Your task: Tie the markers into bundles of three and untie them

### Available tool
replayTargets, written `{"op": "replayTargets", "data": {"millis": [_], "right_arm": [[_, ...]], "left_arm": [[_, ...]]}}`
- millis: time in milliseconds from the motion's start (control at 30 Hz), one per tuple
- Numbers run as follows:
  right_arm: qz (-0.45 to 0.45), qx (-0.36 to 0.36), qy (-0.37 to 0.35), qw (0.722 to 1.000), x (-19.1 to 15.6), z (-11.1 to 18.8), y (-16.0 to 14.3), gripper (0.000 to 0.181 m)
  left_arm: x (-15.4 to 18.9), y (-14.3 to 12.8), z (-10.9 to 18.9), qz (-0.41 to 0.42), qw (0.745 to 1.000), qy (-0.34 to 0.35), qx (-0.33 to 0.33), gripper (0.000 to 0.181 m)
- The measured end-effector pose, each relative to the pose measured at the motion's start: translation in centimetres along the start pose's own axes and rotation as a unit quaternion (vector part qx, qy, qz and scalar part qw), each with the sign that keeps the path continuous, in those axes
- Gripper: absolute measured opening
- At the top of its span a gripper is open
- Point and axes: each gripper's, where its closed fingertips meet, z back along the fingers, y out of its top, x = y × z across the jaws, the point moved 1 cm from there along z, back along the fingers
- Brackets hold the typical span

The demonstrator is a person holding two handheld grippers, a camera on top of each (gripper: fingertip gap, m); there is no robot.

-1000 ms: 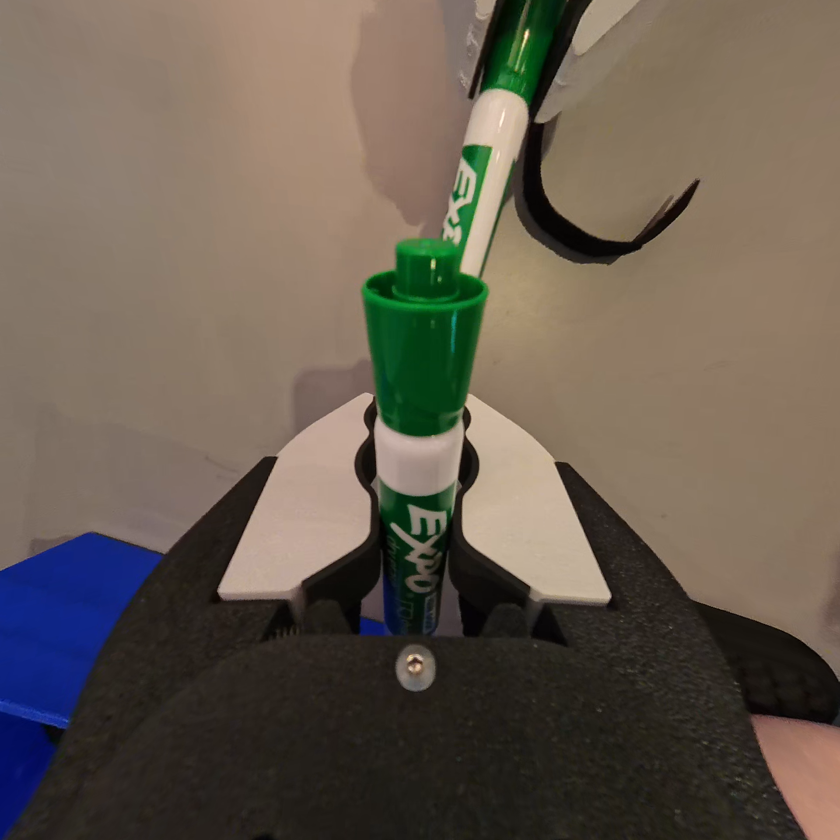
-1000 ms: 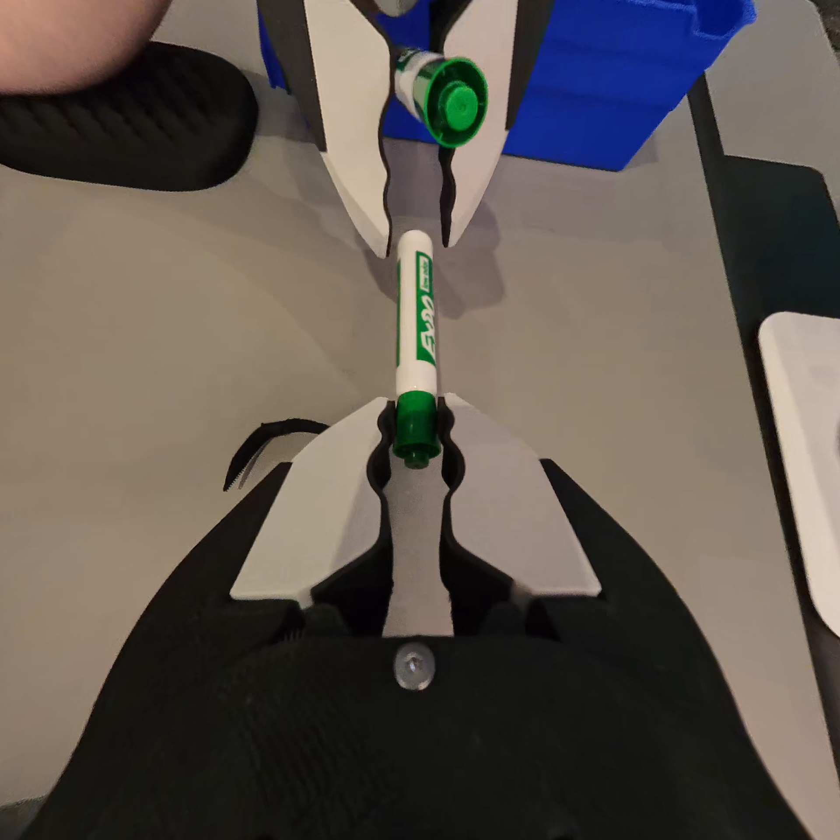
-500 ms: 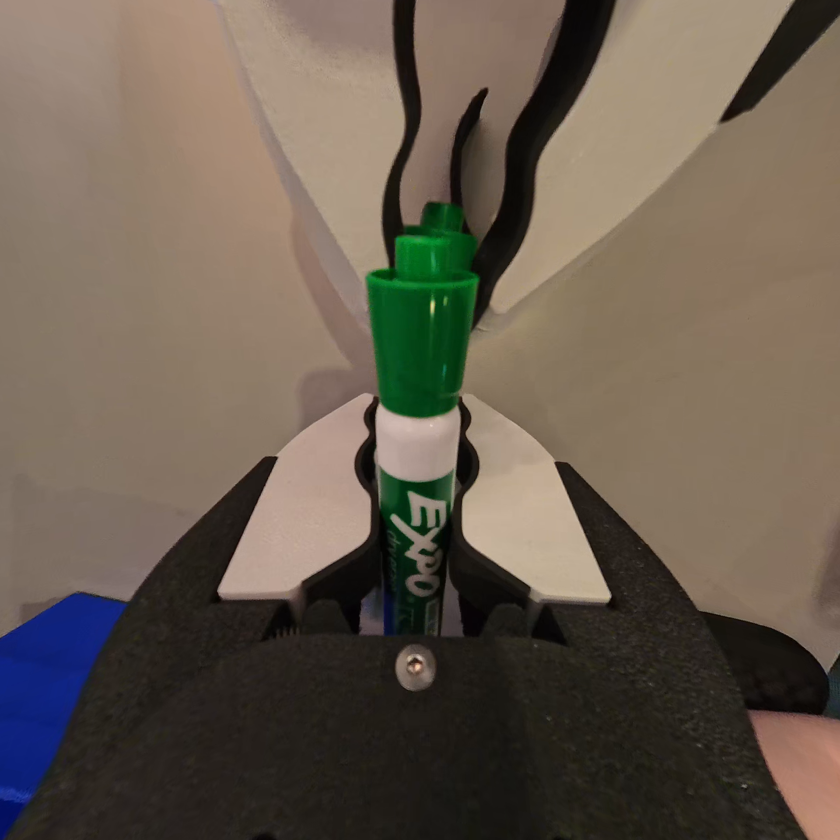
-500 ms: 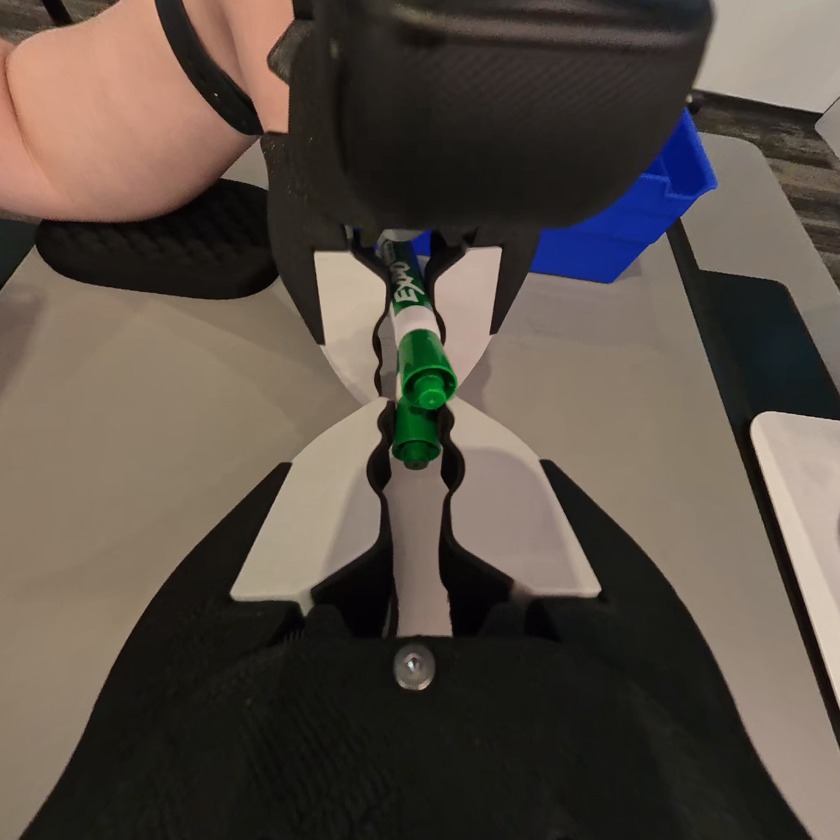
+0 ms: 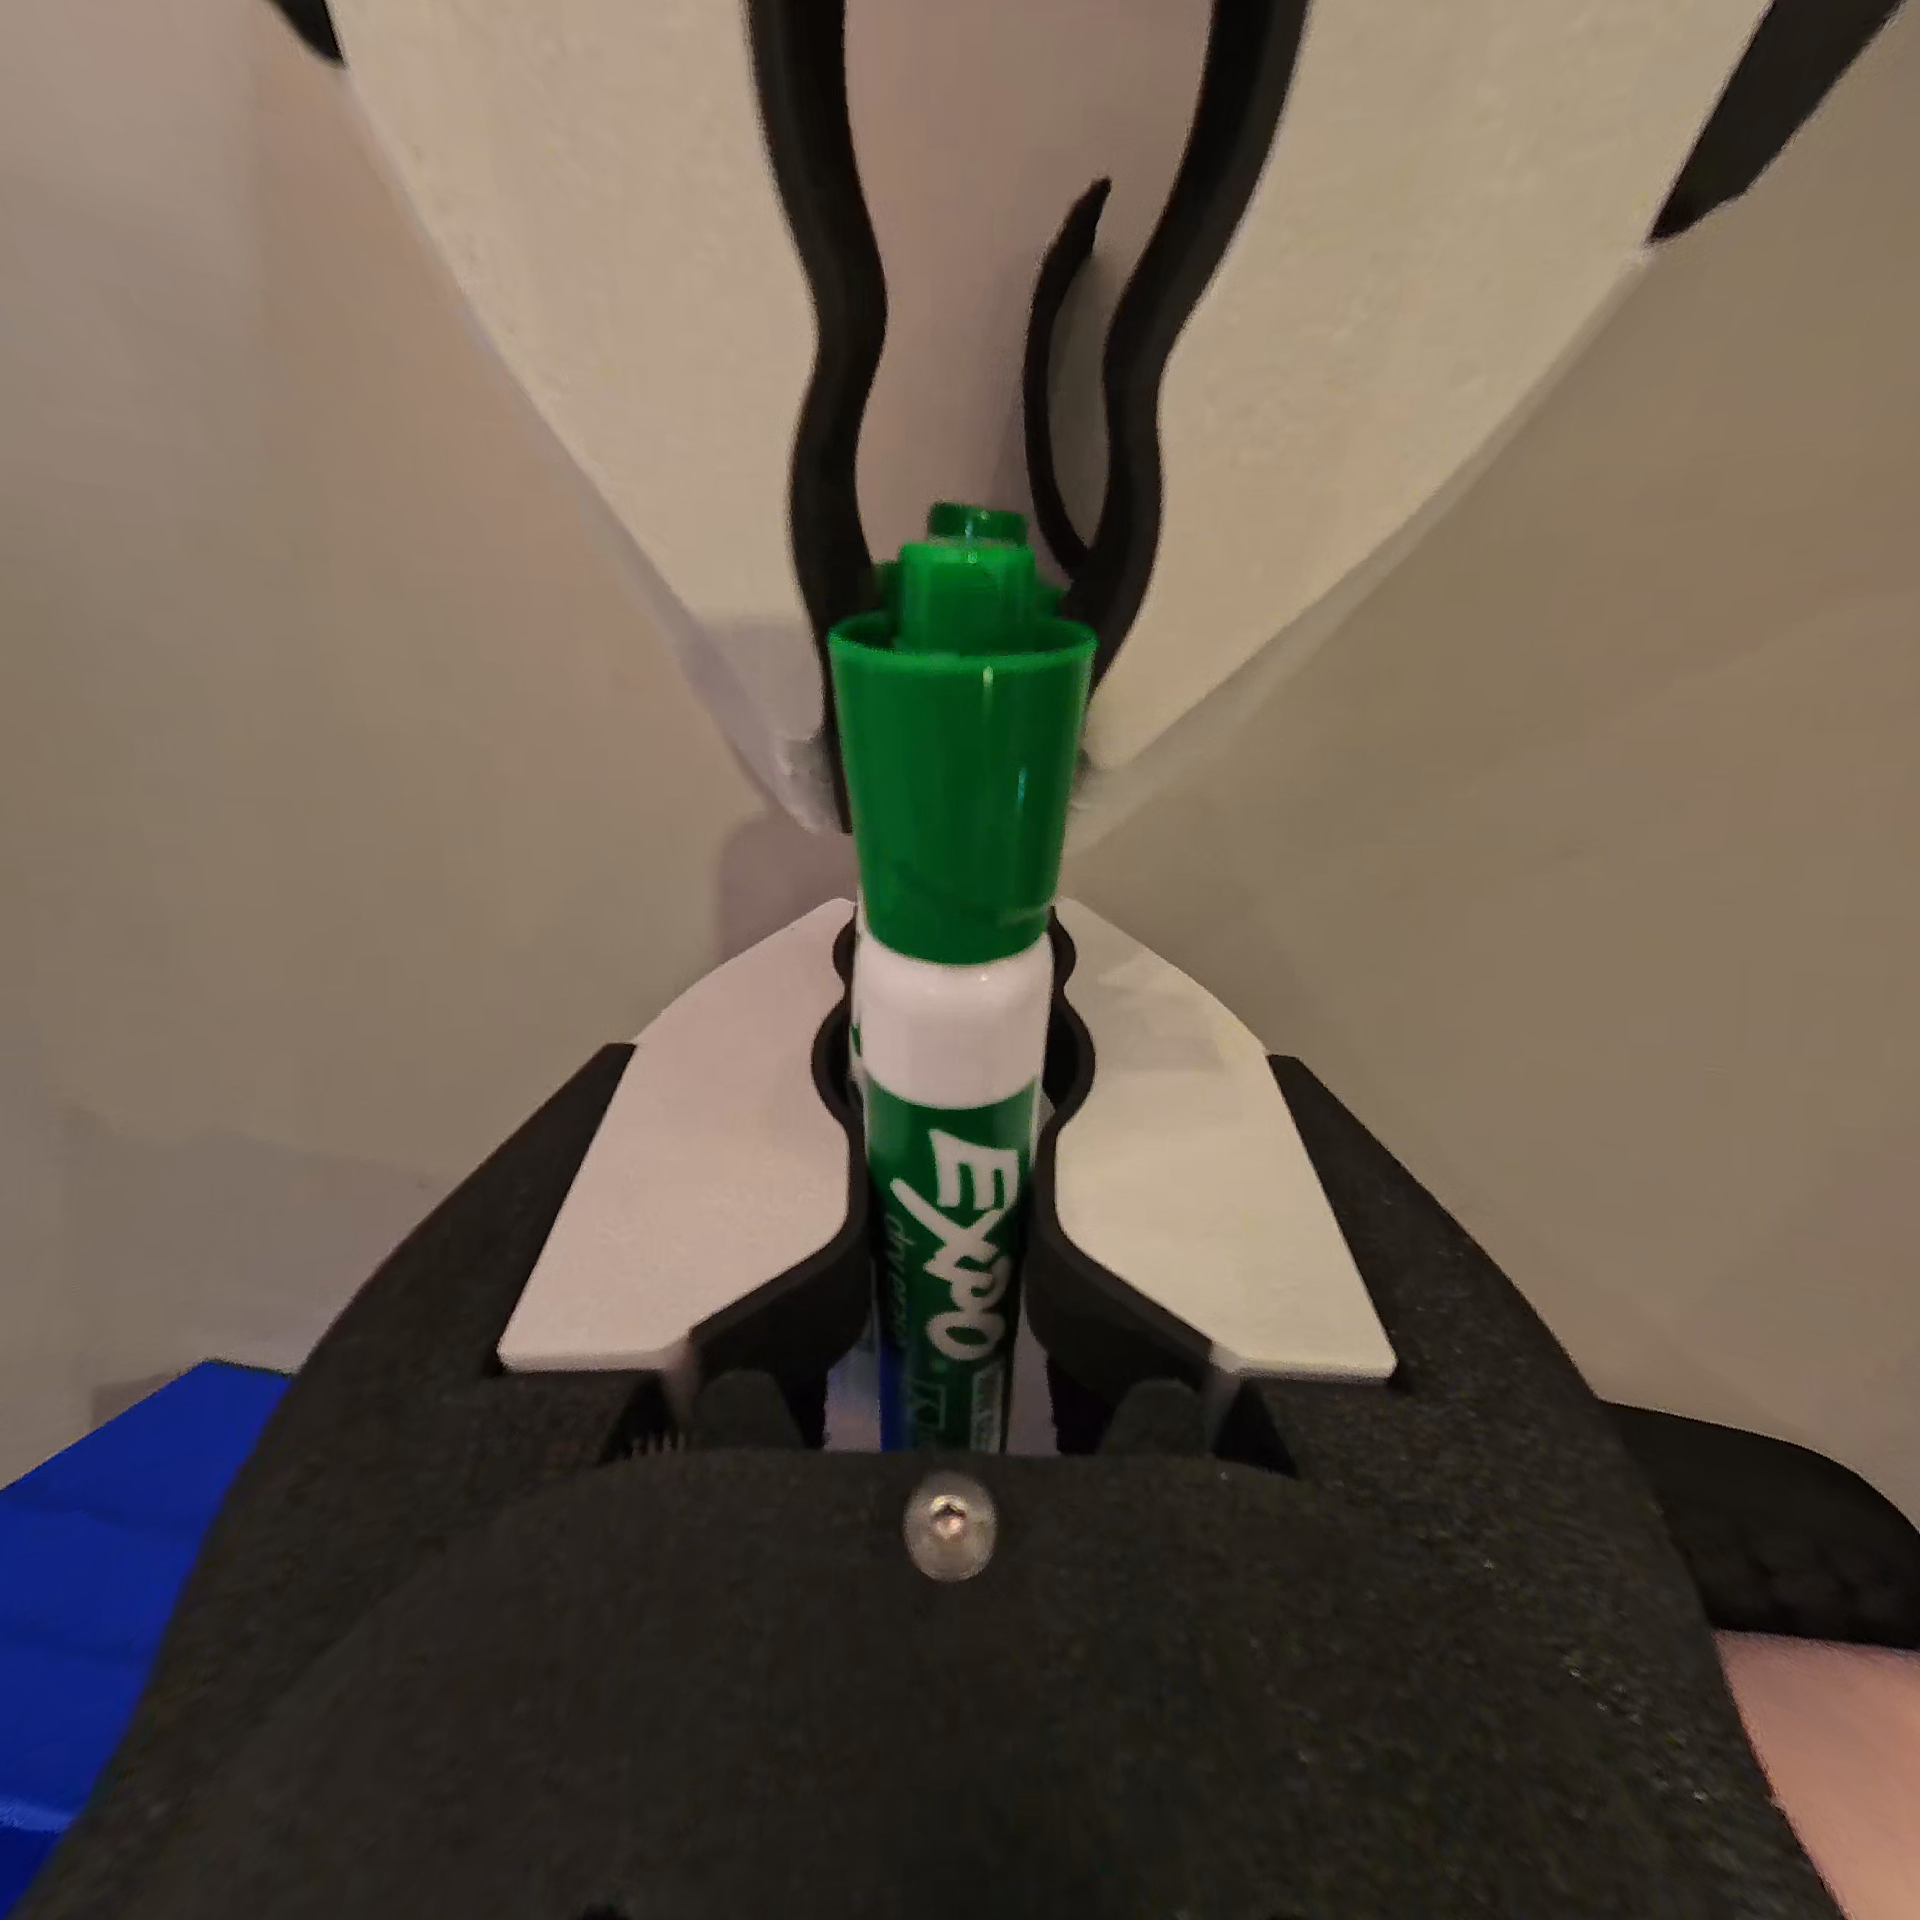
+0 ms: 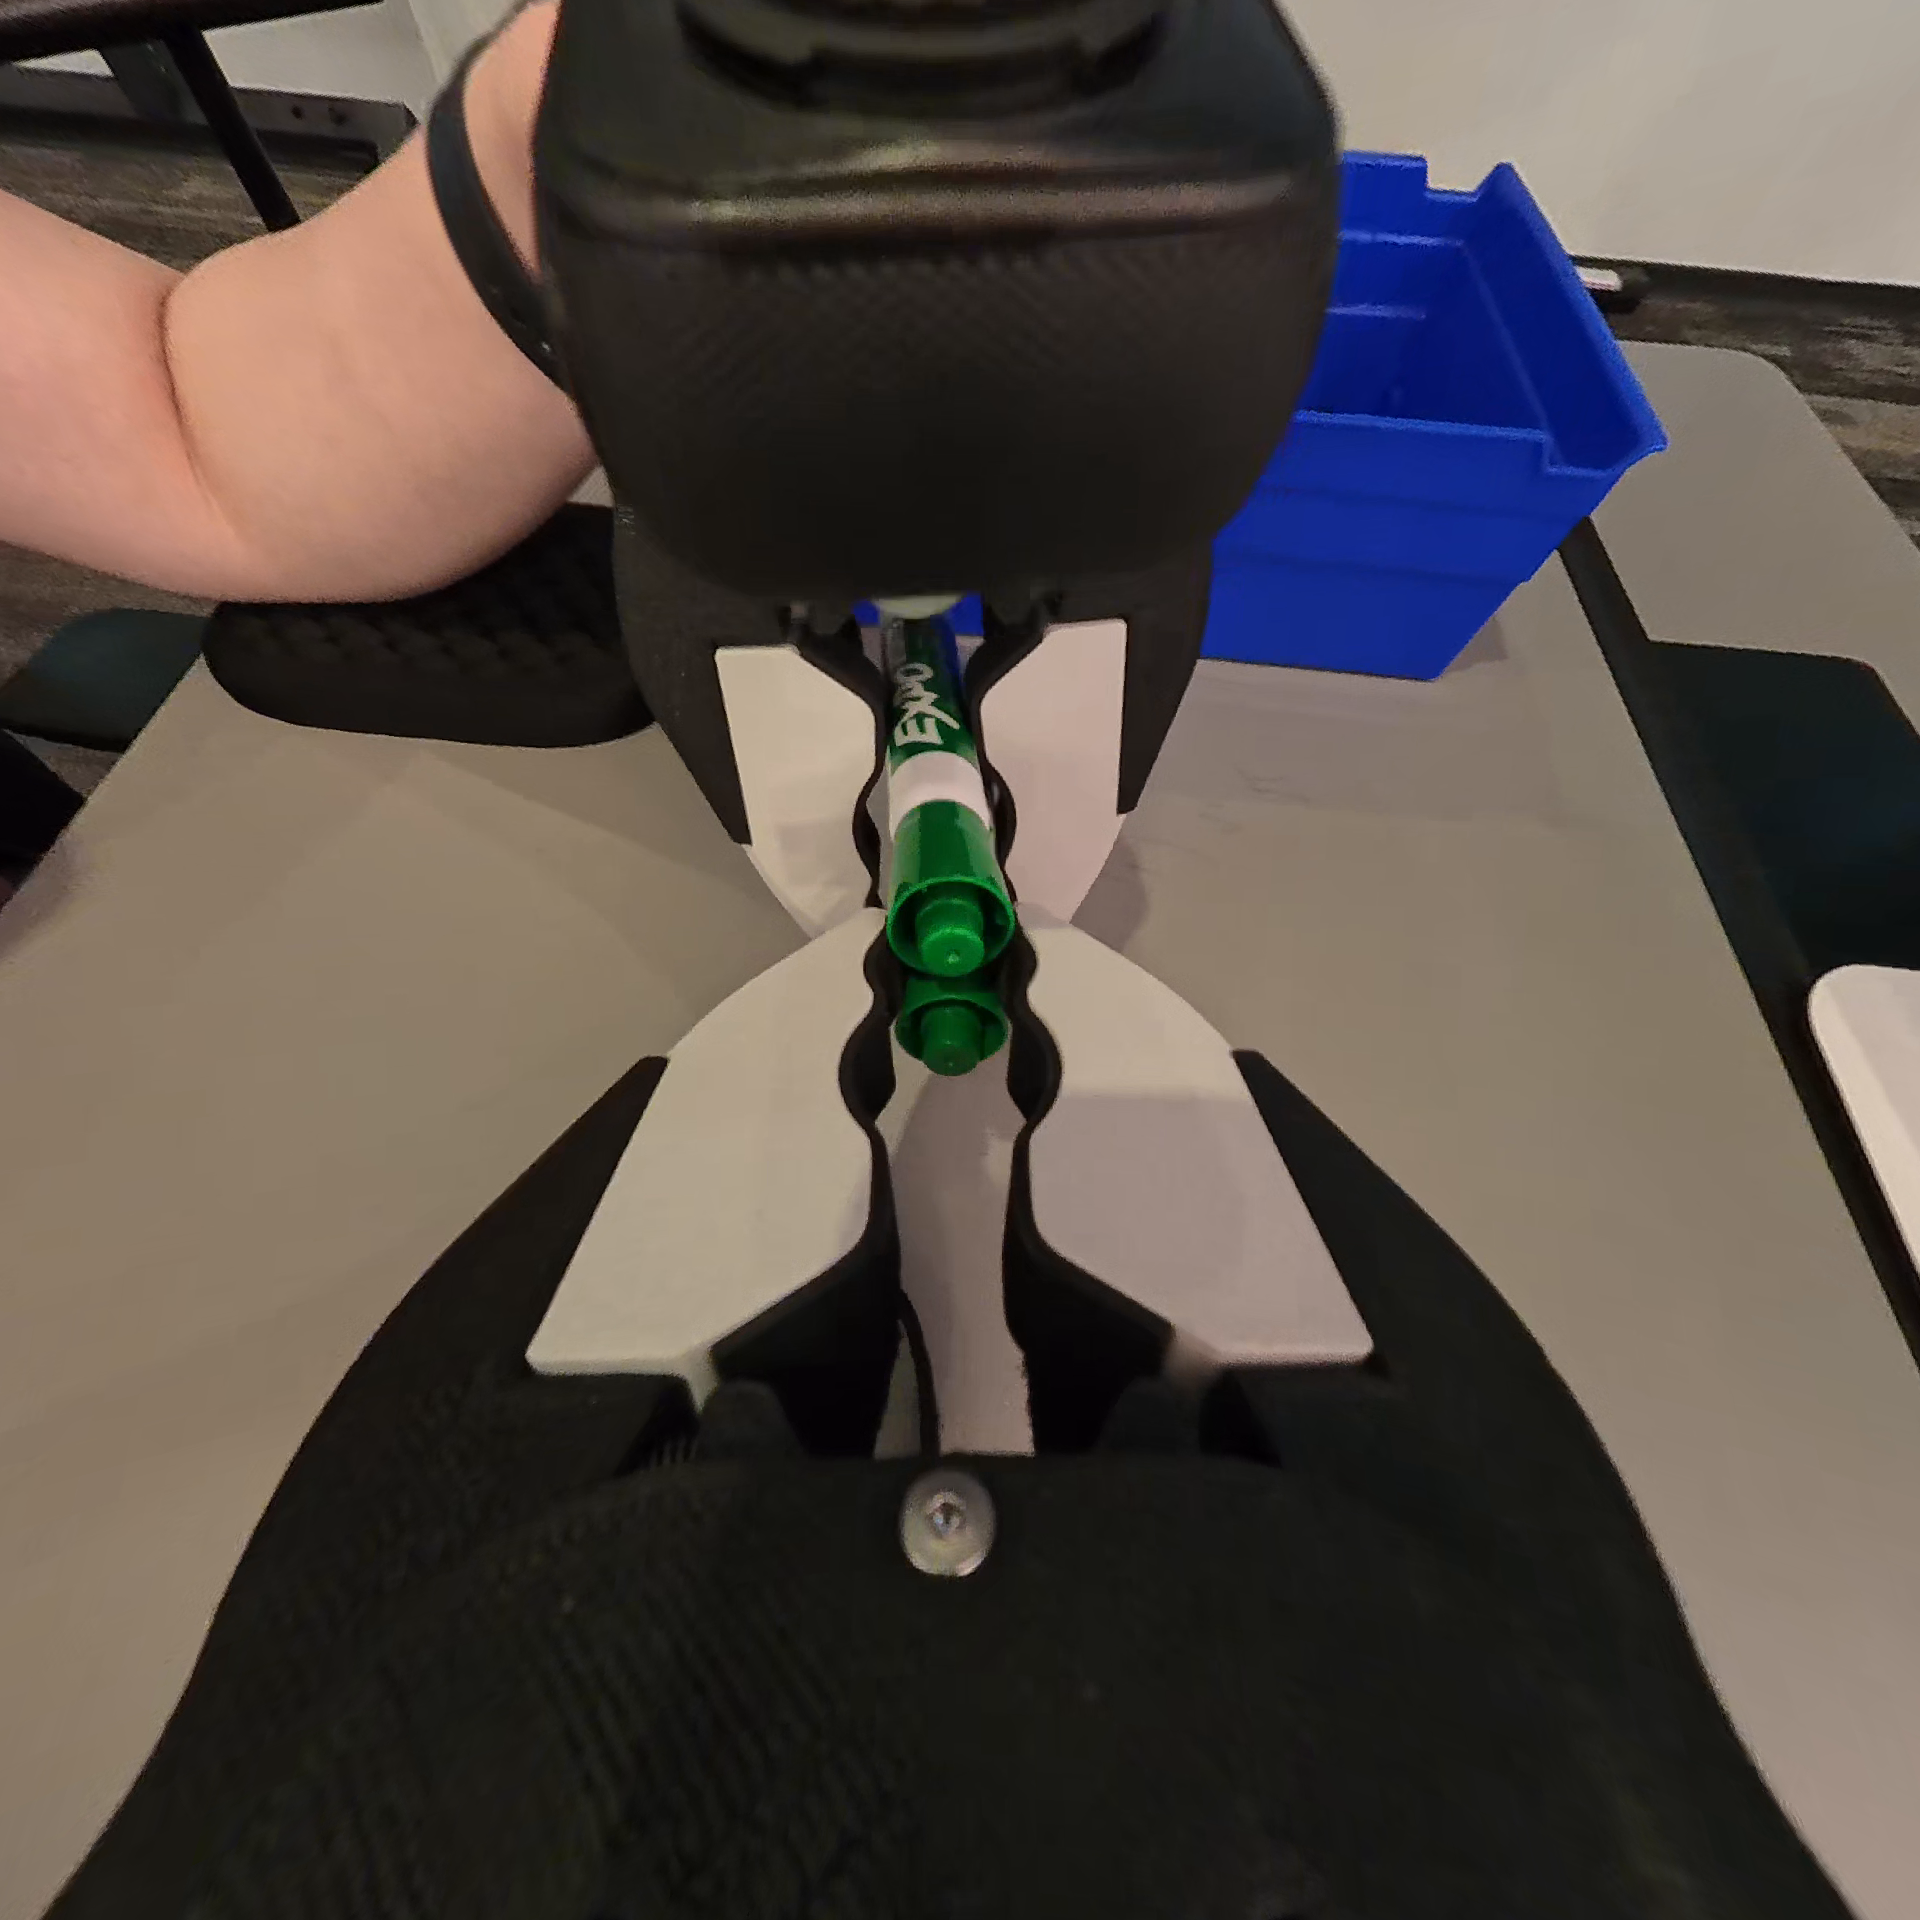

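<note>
My left gripper point(image 5: 956, 914) is shut on a green-and-white marker point(image 5: 951, 1195), cap pointing forward. My right gripper point(image 6: 948, 956) is shut on the green cap of a second marker point(image 6: 948, 1023); its body is hidden. The grippers face each other tip to tip above the grey table point(image 6: 312, 1039). In the right wrist view the left gripper's marker point(image 6: 935, 831) lies just above the second marker, the caps stacked. In the left wrist view the second cap point(image 5: 977, 520) peeks from behind the first. A black strap point(image 5: 1055, 395) hangs between the right gripper's fingers.
A blue bin point(image 6: 1434, 436) stands at the table's far right and also shows in the left wrist view point(image 5: 94, 1538). A black padded rest point(image 6: 436, 644) lies under a person's forearm point(image 6: 260, 416). A white object point(image 6: 1870, 1091) sits at the right edge. Tip to tip, the grippers are about 6 cm apart. From either gripper's tips it is about 30 cm to the white object point(image 6: 1870, 1091).
The left gripper has tilted up to face the right gripper and the two have closed in. The markers, end to end before, now overlap with caps stacked.
</note>
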Motion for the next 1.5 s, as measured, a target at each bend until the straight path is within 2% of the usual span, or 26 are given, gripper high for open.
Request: {"op": "replayTargets", "data": {"millis": [400,700,800,900,967,1067,1200,1367,1500], "right_arm": [[-0.006,0.047,0.024,0.999,-0.3,0.5,0.6,0.017],[-0.004,0.038,0.025,0.999,-0.1,-0.1,-0.5,0.017],[0.000,0.035,0.015,0.999,0.4,0.6,-0.9,0.030],[-0.008,0.048,0.027,0.998,0.9,1.7,-1.3,0.033],[-0.020,0.038,0.035,0.998,1.3,2.4,-2.5,0.033],[-0.046,-0.029,0.075,0.996,0.6,3.0,-5.9,0.035],[-0.087,-0.095,0.140,0.982,-1.9,3.6,-9.4,0.042],[-0.062,-0.135,0.128,0.980,-2.4,3.1,-11.7,0.039],[-0.045,-0.150,0.113,0.981,-2.0,2.3,-12.5,0.020]], "left_arm": [[0.2,0.5,0.2,-0.001,1.000,-0.003,0.008,0.031],[0.1,-0.1,-0.8,0.003,1.000,-0.010,-0.010,0.031],[-0.2,-0.1,-0.8,0.004,1.000,-0.003,-0.009,0.031],[-0.5,-0.2,-0.4,0.008,1.000,-0.002,-0.004,0.031],[-0.6,-0.5,-0.1,0.010,1.000,-0.002,-0.003,0.031],[-1.1,-0.9,0.3,0.021,1.000,0.000,0.002,0.031],[-1.3,-1.7,0.7,0.025,1.000,0.005,-0.005,0.031],[-1.8,-2.3,1.4,0.043,0.999,0.010,-0.001,0.031],[-2.1,-2.9,1.7,0.051,0.999,0.014,-0.007,0.031]]}}
